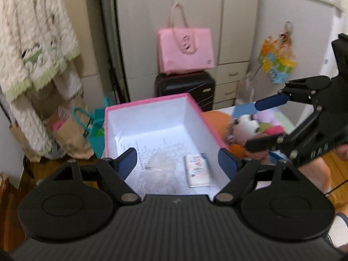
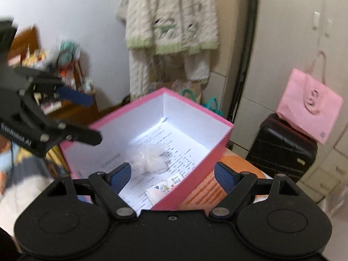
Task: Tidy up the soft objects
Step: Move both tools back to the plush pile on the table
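A pink box [image 1: 148, 105] with white inner walls stands open, its bottom lined with printed paper. Inside lie a pale mesh puff [image 1: 157, 163] and a small tissue pack [image 1: 198, 170]; the right wrist view shows the same box [image 2: 195, 113], puff [image 2: 150, 158] and pack [image 2: 165, 188]. Right of the box sits a heap of soft toys [image 1: 264, 125] beside an orange plush [image 1: 215, 117]. My left gripper [image 1: 177, 161] hovers open above the box, holding nothing. My right gripper [image 2: 173, 174] is open over the box's near corner, also holding nothing. Each appears in the other's view, the right gripper [image 1: 252, 126] and the left gripper [image 2: 94, 119].
A pink tote [image 1: 186, 50] rests on a black suitcase [image 1: 184, 87] against white wardrobe doors [image 1: 195, 10]. A fluffy cream robe [image 1: 32, 43] hangs at left above paper bags [image 1: 69, 134] and a teal bag [image 1: 97, 130]. A colourful bag [image 1: 277, 63] hangs at right.
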Tool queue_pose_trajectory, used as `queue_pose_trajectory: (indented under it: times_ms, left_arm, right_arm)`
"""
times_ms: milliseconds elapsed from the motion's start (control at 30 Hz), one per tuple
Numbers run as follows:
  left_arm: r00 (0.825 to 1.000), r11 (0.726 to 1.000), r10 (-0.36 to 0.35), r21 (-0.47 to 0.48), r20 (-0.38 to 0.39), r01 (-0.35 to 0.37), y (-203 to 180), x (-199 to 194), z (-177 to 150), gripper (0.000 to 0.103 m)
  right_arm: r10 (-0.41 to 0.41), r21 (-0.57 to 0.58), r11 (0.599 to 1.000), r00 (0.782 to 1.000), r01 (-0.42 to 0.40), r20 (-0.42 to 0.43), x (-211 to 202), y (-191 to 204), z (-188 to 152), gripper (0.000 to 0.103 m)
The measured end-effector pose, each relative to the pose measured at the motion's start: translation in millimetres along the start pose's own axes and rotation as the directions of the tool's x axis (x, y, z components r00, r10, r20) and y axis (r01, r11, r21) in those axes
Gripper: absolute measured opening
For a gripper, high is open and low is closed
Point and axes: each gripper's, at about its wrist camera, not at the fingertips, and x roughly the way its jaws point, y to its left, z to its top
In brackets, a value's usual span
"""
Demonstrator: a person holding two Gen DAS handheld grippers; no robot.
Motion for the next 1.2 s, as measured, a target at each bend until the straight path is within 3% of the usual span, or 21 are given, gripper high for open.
queue_pose_trajectory:
  times_ms: [333,567,867,967,1067,1200]
  left_arm:
    - [0.991,0.986,-0.133,0.097,-0.006,0.133,-67.2,-34.7,-11.5,0.083]
    - [0.986,0.966,-0.160,0.198,-0.040,0.165,-120.4,-30.5,-30.7,0.083]
    - [0.985,0.939,-0.170,0.298,-0.033,0.172,-170.7,6.6,-56.4,0.082]
    - [0.982,0.938,-0.186,0.294,-0.015,0.182,-178.3,22.5,-60.4,0.082]
    - [0.982,0.944,-0.182,0.289,0.055,0.159,-185.3,35.4,-65.2,0.082]
    - [0.977,0.962,-0.189,0.217,0.097,0.165,-188.8,60.0,-67.5,0.082]
  right_arm:
    - [-0.071,0.059,0.996,0.996,0.068,0.051,-69.0,-2.5,-53.2,0.087]
    - [-0.116,0.090,0.990,0.992,0.111,0.050,-92.2,-12.9,-95.9,0.087]
    - [-0.159,0.132,0.980,0.986,0.151,0.055,-83.8,-34.7,-141.0,0.087]
    - [-0.176,0.162,0.973,0.982,0.164,0.065,-76.6,-47.0,-154.6,0.087]
    - [-0.200,0.205,0.962,0.976,0.179,0.084,-66.4,-60.4,-166.3,0.087]
    - [-0.256,0.243,0.944,0.960,0.224,0.110,-45.6,-77.7,-184.1,0.087]
